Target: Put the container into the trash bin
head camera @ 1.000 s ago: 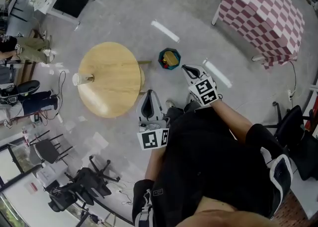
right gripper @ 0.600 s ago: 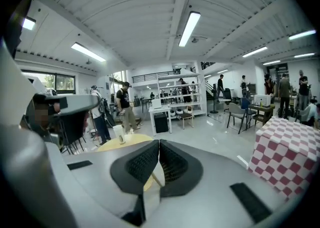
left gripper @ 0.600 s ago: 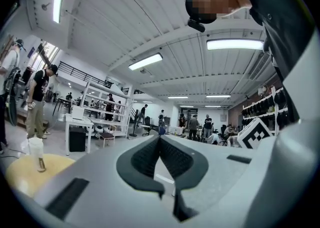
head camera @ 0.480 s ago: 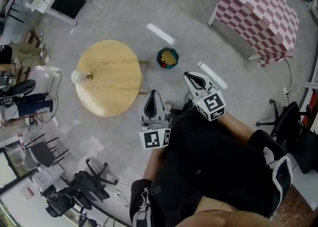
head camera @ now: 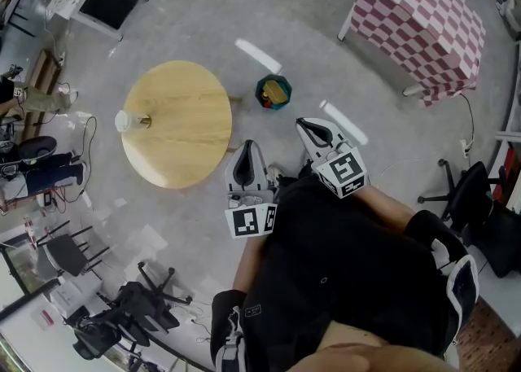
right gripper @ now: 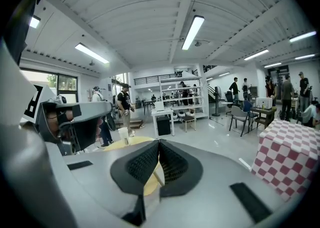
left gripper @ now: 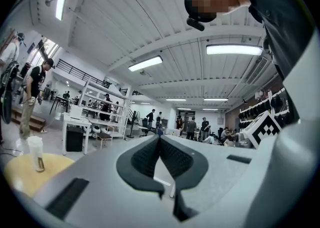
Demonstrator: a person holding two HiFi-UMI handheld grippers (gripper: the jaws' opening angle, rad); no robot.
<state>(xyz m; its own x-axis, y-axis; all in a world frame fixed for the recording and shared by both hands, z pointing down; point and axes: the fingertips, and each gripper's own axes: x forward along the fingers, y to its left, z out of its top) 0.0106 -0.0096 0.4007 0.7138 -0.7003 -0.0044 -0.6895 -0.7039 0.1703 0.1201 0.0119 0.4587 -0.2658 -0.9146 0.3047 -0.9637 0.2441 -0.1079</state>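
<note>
- A pale cup (head camera: pixel 124 123) stands upright at the left edge of the round wooden desk (head camera: pixel 183 130). A small brown thing touches its side; what it is cannot be made out.
- The left claw (head camera: pixel 248 149) hangs over the floor (head camera: pixel 203 12) just off the desk's lower right edge, pointing up the head view. In its own view the left claw (left gripper: pixel 159 139) has its ribbed pads pressed together with nothing between them. The cup (left gripper: pixel 35 148) and the desk's edge show far off to its left.
- The trash bin (head camera: pixel 261 88), dark teal, sits on the floor just beyond the desk's right edge, clear of both claws.
- The yellow container (head camera: pixel 279 95) lies inside the trash bin, against its right side. It is too small here to tell which way its long axis runs.
- The right claw (head camera: pixel 302 123) is below and right of the bin, its tip aimed up-left toward it without touching. Seen from its own camera, the right claw (right gripper: pixel 158 143) is closed tip to tip and empty.
- A table under a red-and-white checked cloth (head camera: pixel 423 16) stands well apart, at the upper right.
</note>
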